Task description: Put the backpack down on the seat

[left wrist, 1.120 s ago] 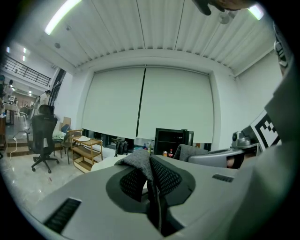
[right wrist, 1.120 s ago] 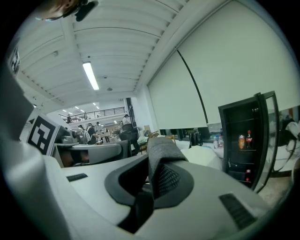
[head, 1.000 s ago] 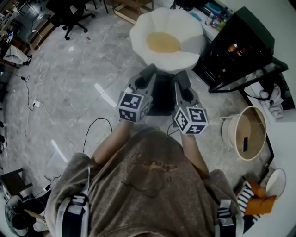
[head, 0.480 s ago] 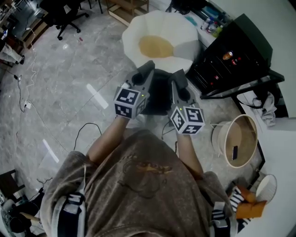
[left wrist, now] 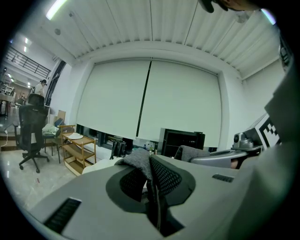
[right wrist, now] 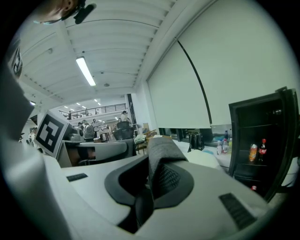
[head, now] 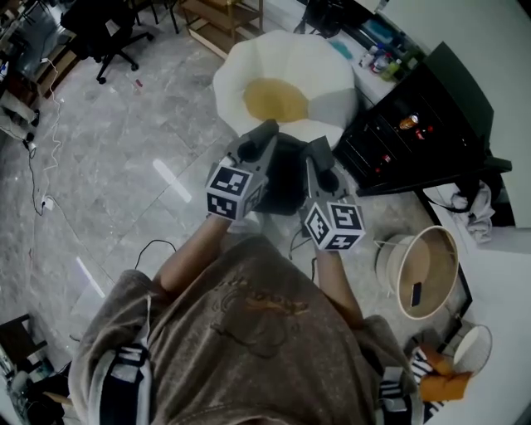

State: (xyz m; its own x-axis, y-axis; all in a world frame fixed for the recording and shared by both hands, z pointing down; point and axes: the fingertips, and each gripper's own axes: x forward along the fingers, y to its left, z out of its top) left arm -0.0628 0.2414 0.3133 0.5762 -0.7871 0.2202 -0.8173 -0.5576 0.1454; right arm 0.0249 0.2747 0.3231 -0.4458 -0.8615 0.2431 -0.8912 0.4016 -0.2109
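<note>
A black backpack (head: 286, 176) hangs between my two grippers, just in front of the white petal-shaped seat (head: 249, 62) with its yellow cushion (head: 275, 100). In the head view my left gripper (head: 267, 133) and right gripper (head: 317, 152) point toward the seat's near rim. Seen from the left gripper view, the left gripper (left wrist: 151, 174) is shut on a grey padded mesh strap (left wrist: 140, 160). The right gripper (right wrist: 151, 183) is likewise shut on a padded strap (right wrist: 161, 151). Most of the backpack is hidden under the grippers.
A black glass-front cabinet (head: 415, 116) with drinks stands right of the seat. A round wooden-lined bin (head: 419, 270) sits at the right. A wooden shelf (head: 217, 17) and an office chair (head: 99, 25) stand beyond. Cables (head: 37, 166) trail over the marble floor on the left.
Both grippers and the backpack have moved forward, closer to the white seat. The round bin and cabinet have slid back toward me in the view. Both grips stay the same.
</note>
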